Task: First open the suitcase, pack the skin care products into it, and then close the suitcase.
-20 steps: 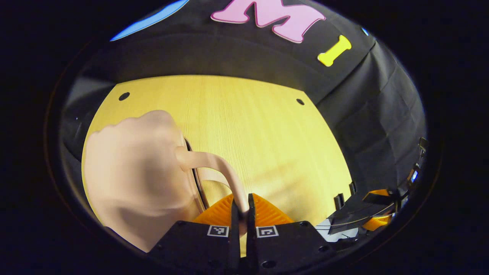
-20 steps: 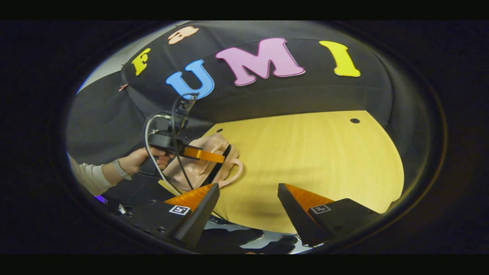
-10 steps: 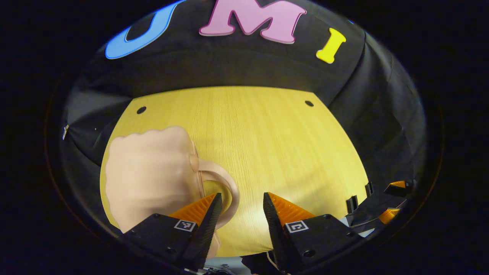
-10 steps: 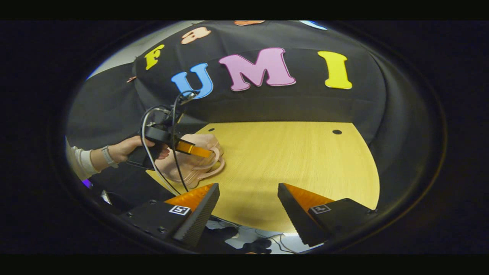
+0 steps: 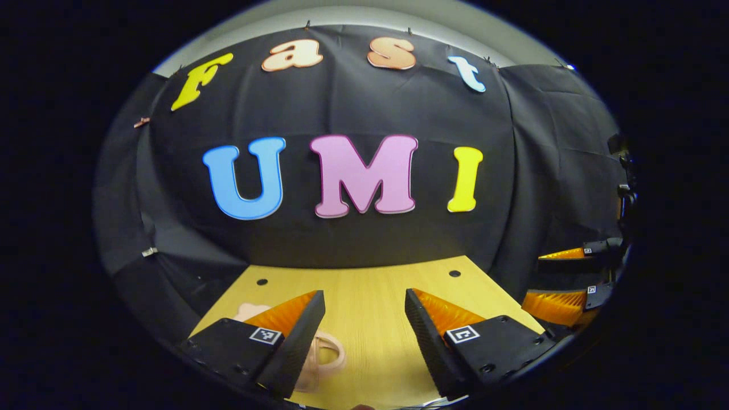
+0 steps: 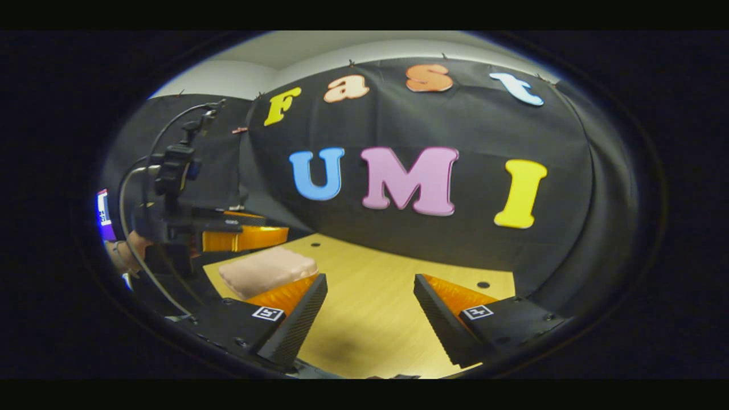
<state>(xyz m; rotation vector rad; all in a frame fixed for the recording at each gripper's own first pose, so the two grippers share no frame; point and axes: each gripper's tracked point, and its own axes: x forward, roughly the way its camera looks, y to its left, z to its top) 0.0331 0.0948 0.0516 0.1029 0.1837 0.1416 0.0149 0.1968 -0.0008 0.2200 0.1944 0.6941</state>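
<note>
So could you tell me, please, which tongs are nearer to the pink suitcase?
Left. The left tongs hang open just above the suitcase, its handle beside one finger. The right tongs, also open, sit farther off across the table.

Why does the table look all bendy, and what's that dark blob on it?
Right gripper view: the fisheye lens curves the yellow wooden table, and the blob is a soft shadow near the open right gripper. Left gripper view: the same bending; the pale pink suitcase looks slightly blurry.
</note>
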